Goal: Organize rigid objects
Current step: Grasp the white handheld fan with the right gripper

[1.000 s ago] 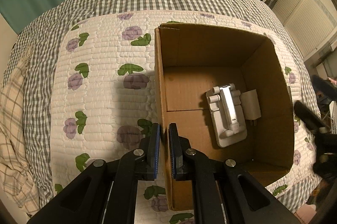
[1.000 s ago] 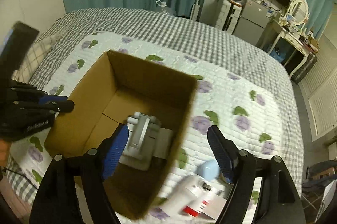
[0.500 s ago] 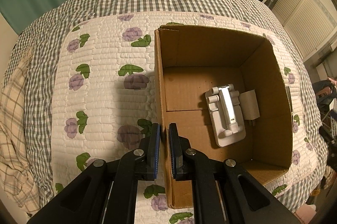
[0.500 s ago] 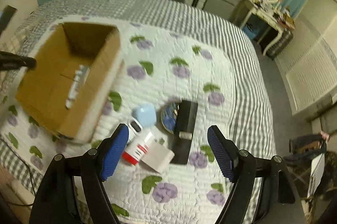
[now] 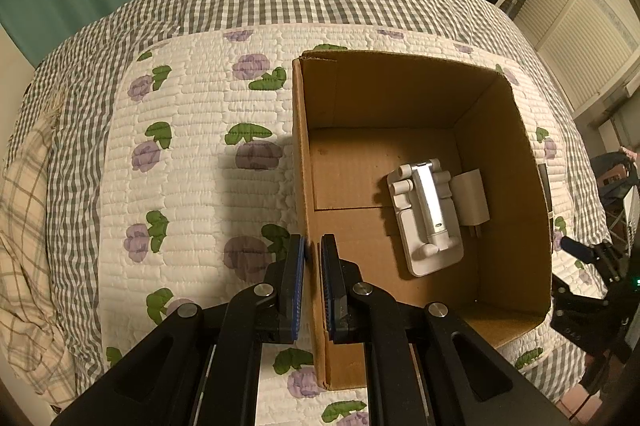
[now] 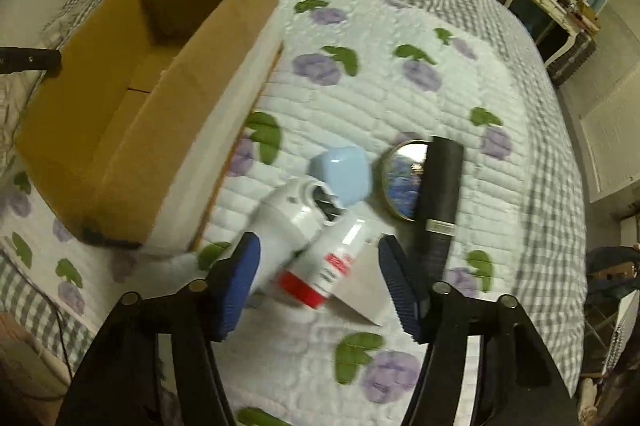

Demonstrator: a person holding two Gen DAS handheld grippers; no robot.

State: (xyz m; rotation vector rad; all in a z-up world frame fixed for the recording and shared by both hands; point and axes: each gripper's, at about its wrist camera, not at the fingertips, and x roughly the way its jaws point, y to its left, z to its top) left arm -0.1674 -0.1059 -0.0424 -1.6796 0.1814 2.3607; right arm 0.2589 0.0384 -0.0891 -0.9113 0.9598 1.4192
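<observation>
Cardboard box (image 5: 416, 97) square; quilted bedspread (image 5: 192, 153), puffy.

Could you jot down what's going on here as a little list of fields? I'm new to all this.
Place: quilted bed
Box: open cardboard box, white phone stand and white charger inside
Left gripper: shut on the box's side wall
Right gripper: jaws just been closing, apart, white bottle with red band between them, not pressed
Still on bed: white gadget, blue case, round mirror, black roll
</observation>
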